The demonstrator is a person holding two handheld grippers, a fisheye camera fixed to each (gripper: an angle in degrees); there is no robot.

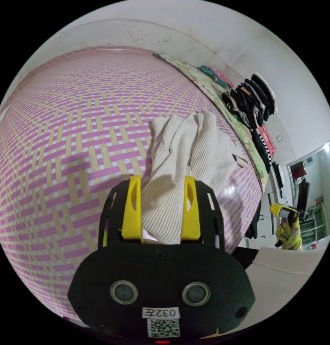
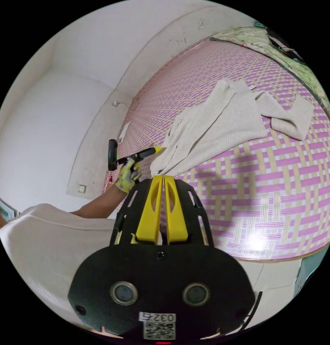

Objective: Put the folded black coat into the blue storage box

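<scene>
Black coat and blue storage box I cannot make out in either view. In the left gripper view the left hand-held gripper (image 1: 161,201) grips a cream ribbed garment (image 1: 188,151) between its jaws, above the pink woven mat (image 1: 64,143). In the right gripper view the right hand-held gripper (image 2: 164,205) is closed on nothing; ahead, the left hand-held gripper (image 2: 156,149) holds the garment's (image 2: 222,122) corner, lifting it from the mat (image 2: 280,187)
</scene>
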